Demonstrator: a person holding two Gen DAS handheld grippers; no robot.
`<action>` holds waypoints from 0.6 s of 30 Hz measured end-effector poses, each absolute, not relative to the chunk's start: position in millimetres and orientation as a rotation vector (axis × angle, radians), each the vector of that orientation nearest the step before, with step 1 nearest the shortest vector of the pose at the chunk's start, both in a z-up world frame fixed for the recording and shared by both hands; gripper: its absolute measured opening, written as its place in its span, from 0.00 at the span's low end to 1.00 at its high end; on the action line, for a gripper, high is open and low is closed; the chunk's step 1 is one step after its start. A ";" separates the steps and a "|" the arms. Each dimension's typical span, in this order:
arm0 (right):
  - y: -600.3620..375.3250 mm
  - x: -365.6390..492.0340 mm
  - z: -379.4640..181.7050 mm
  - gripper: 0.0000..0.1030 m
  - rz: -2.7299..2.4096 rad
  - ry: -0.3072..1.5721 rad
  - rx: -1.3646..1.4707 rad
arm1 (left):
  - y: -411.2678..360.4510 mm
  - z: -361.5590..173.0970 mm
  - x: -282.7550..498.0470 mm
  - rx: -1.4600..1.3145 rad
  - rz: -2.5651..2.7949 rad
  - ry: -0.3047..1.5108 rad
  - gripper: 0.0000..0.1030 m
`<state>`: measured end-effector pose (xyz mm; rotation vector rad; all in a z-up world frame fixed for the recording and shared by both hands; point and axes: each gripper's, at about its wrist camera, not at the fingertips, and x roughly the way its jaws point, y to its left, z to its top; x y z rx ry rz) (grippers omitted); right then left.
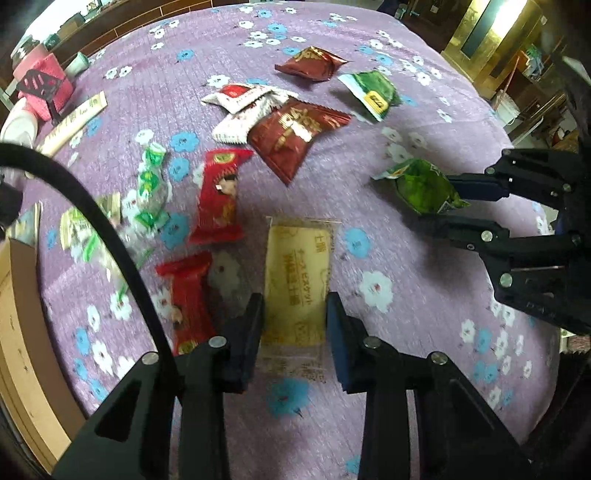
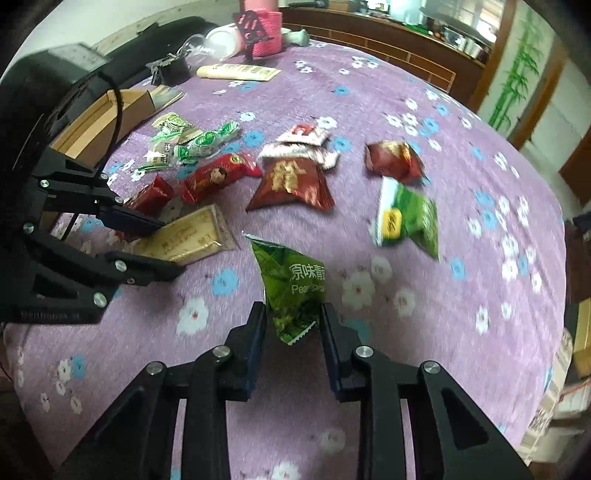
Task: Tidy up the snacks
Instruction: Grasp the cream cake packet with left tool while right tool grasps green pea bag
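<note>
Purple flowered cloth (image 1: pixel 406 110) covers the table; left tool (image 1: pixel 293 325) clamps biscuit packet (image 1: pixel 295 273), right tool (image 2: pixel 293 325) green pouch (image 2: pixel 295 288).

Purple cloth (image 2: pixel 369 110) with white and blue flowers covers the surface. Pink yarn roll (image 2: pixel 264 27) at far edge, black cutout stand (image 2: pixel 253 29) in front of it. Open cardboard box (image 2: pixel 110 110) beside black cable (image 1: pixel 110 240). Bamboo wall decal (image 2: pixel 517 70).

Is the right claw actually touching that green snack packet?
Touching. The right wrist view shows the right gripper with both jaws pressed against the green pea packet, pinching its lower end.
</note>
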<state>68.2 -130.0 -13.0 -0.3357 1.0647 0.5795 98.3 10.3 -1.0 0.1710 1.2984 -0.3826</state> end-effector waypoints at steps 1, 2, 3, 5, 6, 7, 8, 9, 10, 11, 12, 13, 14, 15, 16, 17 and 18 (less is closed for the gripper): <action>-133.2 65.2 -13.0 0.28 0.573 1.065 -0.322 | 11.2 -1.0 93.1 0.164 -0.392 1.295 0.34; -137.1 61.0 -12.8 0.28 0.565 1.067 -0.303 | 7.5 4.6 86.0 0.162 -0.401 1.293 0.34; -139.5 58.0 -12.9 0.28 0.563 1.071 -0.294 | 8.2 5.3 79.6 0.156 -0.408 1.288 0.34; -141.8 50.0 -12.0 0.28 0.556 1.065 -0.282 | 10.2 8.7 66.9 0.145 -0.424 1.272 0.34; -142.3 46.9 -11.4 0.28 0.556 1.066 -0.274 | 11.5 10.8 60.7 0.136 -0.432 1.263 0.34; -143.5 42.6 -10.5 0.28 0.557 1.064 -0.267 | 12.6 13.2 54.9 0.128 -0.438 1.257 0.34; -144.1 38.4 -9.4 0.28 0.556 1.059 -0.264 | 13.4 15.6 50.1 0.120 -0.444 1.252 0.34; -144.2 35.3 -10.4 0.28 0.550 1.063 -0.265 | 14.1 16.5 43.6 0.115 -0.446 1.249 0.34; -144.6 33.6 -12.3 0.28 0.544 1.067 -0.263 | 16.7 17.4 38.2 0.111 -0.450 1.246 0.34; -145.0 32.7 -14.5 0.28 0.534 1.075 -0.261 | 17.9 17.7 32.6 0.105 -0.456 1.246 0.34; -145.3 32.1 -15.5 0.28 0.525 1.078 -0.261 | 19.8 17.7 26.3 0.100 -0.459 1.248 0.34; -146.3 31.0 -15.2 0.28 0.512 1.071 -0.260 | 21.8 18.8 21.3 0.098 -0.458 1.248 0.34; -147.7 30.3 -13.1 0.28 0.502 1.057 -0.252 | 24.2 18.6 15.8 0.091 -0.462 1.250 0.34; -149.2 31.2 -9.0 0.29 0.491 1.036 -0.240 | 26.8 19.4 13.8 0.084 -0.464 1.254 0.34; -150.3 35.1 -5.1 0.38 0.477 1.027 -0.221 | 28.7 20.5 17.6 0.079 -0.461 1.256 0.34; -149.9 38.8 -2.4 0.46 0.472 1.025 -0.198 | 27.7 22.1 16.2 0.076 -0.458 1.257 0.34; -148.3 43.2 -0.9 0.65 0.485 1.027 -0.169 | 28.0 23.3 14.1 0.068 -0.459 1.258 0.34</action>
